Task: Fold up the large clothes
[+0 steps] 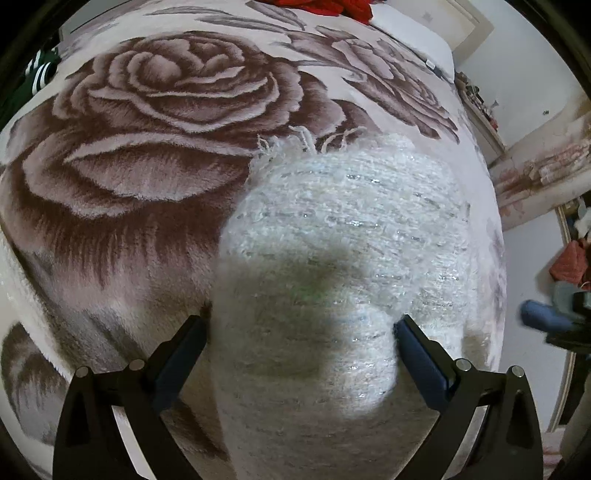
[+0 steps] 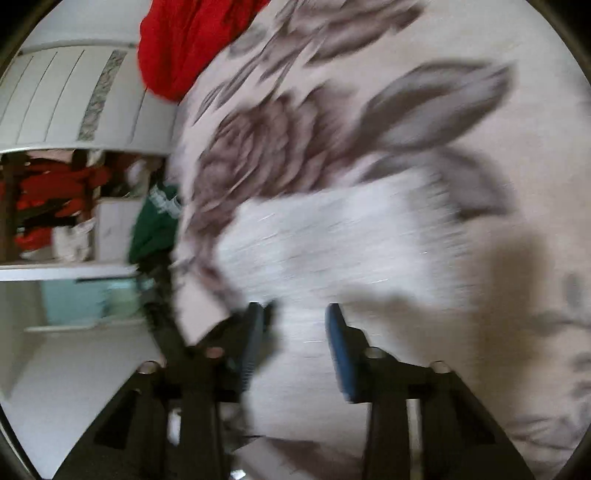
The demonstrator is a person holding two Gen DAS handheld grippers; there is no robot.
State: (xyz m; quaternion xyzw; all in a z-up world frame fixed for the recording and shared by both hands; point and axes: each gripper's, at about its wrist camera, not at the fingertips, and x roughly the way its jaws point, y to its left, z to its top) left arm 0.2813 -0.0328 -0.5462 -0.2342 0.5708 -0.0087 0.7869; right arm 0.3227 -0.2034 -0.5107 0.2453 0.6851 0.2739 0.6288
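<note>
A fuzzy white knit garment point(image 1: 343, 236) with silver threads and a fringed edge lies folded on a rose-patterned blanket point(image 1: 140, 155). My left gripper point(image 1: 301, 330) is open just above it, the jaws spread wide over its near end, holding nothing. In the right wrist view the same white garment point(image 2: 332, 240) is blurred by motion. My right gripper point(image 2: 295, 325) is open over its near edge, empty. The right gripper also shows at the far right of the left wrist view point(image 1: 554, 317), beside the bed.
A red garment point(image 2: 184, 44) lies at the far end of the blanket, also in the left wrist view point(image 1: 325, 7). A green garment point(image 2: 155, 225) hangs at the bed's edge. White furniture point(image 2: 74, 99) and cluttered shelves stand beyond the bed.
</note>
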